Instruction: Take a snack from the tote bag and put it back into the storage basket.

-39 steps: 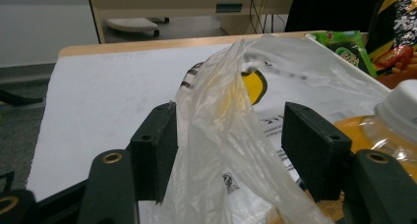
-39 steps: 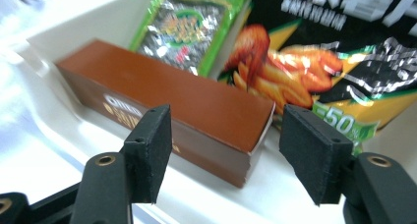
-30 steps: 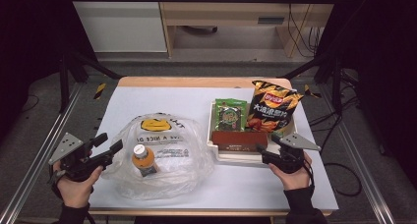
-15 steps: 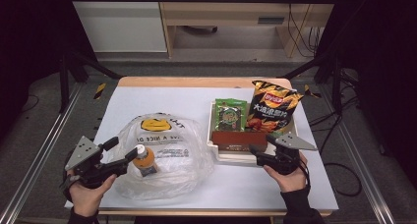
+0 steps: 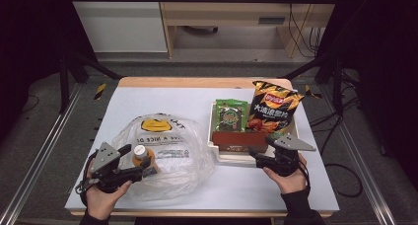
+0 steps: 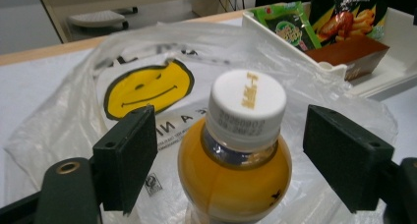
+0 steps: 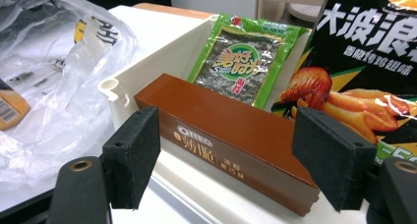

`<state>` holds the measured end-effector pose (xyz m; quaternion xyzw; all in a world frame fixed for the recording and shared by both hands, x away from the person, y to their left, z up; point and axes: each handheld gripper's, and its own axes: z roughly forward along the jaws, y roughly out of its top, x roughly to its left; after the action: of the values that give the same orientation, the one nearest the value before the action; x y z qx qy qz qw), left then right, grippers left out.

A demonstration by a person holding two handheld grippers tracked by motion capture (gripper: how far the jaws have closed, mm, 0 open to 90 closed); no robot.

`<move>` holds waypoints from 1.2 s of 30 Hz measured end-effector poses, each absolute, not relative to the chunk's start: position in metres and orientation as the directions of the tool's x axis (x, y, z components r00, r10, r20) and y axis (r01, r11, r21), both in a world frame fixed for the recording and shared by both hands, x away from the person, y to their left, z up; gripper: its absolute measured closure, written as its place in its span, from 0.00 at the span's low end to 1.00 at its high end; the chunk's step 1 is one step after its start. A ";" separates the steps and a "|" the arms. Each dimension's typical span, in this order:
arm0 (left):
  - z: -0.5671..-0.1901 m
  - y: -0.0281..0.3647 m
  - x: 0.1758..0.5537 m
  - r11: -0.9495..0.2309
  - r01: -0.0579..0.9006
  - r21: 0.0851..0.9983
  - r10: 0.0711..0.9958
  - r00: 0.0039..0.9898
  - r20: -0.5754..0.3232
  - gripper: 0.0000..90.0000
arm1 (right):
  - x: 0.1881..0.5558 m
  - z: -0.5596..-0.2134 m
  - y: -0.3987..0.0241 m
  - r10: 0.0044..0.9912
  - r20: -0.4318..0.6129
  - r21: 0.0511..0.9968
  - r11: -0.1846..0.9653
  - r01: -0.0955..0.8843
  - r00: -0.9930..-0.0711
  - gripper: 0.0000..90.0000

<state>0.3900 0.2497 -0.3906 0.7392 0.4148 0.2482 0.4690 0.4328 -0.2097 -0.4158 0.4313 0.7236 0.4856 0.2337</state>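
Observation:
An orange drink bottle (image 6: 235,175) with a white cap (image 5: 140,150) stands at the near edge of a clear plastic bag (image 5: 167,151) printed with a yellow smiley. My left gripper (image 5: 139,160) (image 6: 231,155) straddles the bottle. Its jaws have just been opening and stand clear of the bottle on both sides. My right gripper (image 5: 256,159) (image 7: 231,157) points at a brown Oreo box (image 7: 231,135) at the front of a white tray (image 5: 217,146). Those jaws have widened a little, are open and hold nothing.
Behind the box in the tray lean a green seaweed packet (image 5: 230,115) and a black and orange chips bag (image 5: 272,109). The bag and tray sit side by side on a white tabletop (image 5: 162,99) with a wooden far edge. Dark frame legs flank the table.
My left gripper has moved right, from the bag's left edge to around the bottle, and its jaws have opened wider. The right gripper has hardly moved.

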 end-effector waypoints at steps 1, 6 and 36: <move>-0.393 0.249 0.391 -0.220 0.388 0.895 0.846 0.533 -0.024 0.23 | 0.433 -0.416 -0.210 0.851 0.081 0.903 0.158 0.399 -0.520 0.30; -0.403 0.244 0.394 -0.240 0.415 0.878 0.849 0.528 -0.017 0.23 | 0.432 -0.416 -0.212 0.850 0.079 0.904 0.159 0.397 -0.520 0.30; -0.379 0.230 0.407 -0.187 0.397 0.898 0.865 0.499 -0.041 0.34 | 0.433 -0.416 -0.213 0.853 0.078 0.899 0.163 0.406 -0.516 0.30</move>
<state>0.4067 0.2302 -0.3792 0.7287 0.4333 0.2502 0.4676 0.4333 -0.2134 -0.4165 0.4334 0.7261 0.4804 0.2328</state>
